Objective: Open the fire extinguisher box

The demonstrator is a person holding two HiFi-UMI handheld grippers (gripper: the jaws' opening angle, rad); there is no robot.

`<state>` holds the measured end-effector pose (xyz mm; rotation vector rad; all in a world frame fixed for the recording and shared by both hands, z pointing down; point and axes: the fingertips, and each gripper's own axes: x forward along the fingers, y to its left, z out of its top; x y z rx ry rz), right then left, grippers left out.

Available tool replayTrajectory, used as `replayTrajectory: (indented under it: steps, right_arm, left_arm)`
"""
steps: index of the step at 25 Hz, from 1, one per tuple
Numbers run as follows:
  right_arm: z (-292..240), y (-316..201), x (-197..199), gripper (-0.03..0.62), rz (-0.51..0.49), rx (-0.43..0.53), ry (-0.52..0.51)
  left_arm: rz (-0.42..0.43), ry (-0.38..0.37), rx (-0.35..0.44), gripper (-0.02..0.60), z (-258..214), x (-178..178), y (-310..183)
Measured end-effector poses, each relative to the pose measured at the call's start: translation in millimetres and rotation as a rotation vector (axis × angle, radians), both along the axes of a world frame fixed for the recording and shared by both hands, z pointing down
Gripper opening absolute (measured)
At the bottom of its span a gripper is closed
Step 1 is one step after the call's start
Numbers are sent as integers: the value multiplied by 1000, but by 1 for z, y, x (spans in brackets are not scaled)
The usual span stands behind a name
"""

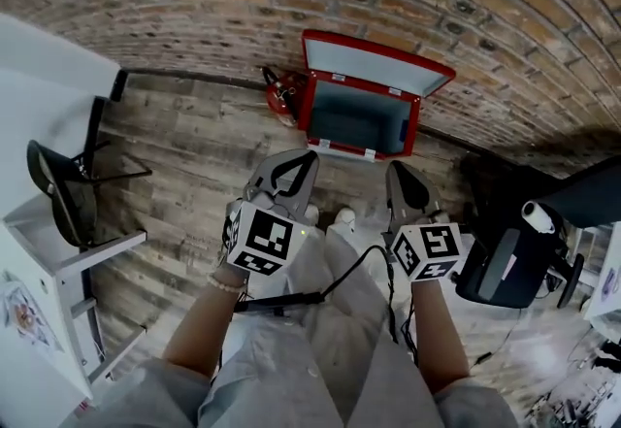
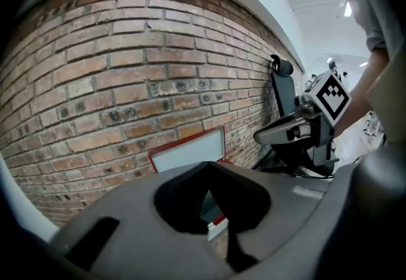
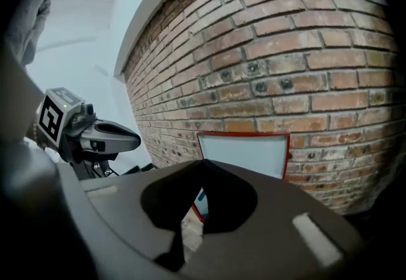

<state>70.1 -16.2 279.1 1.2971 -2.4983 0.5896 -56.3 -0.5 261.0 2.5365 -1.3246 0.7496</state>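
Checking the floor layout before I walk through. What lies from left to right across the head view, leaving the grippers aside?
black chair → red fire extinguisher → open red box → black office chair

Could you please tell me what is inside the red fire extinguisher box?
With the lid raised, the fire extinguisher box shows a dark, bare interior; its front wall hides the near floor. A red extinguisher lies outside.

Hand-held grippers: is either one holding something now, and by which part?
Nothing is held. The left hand-held gripper and the right hand-held gripper are both shut and empty, away from the open red box.
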Motion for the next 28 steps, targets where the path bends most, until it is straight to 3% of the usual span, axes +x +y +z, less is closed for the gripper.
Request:
replayTrajectory:
  steps: [12, 28]
  right_arm:
    - [-112, 9, -3, 6, -32, 169, 4]
    - [-168, 18, 1, 5, -54, 285, 30]
  left_arm:
    - [32, -1, 203, -2, -124, 4, -3]
    - [46, -5, 303, -2, -167, 4, 3]
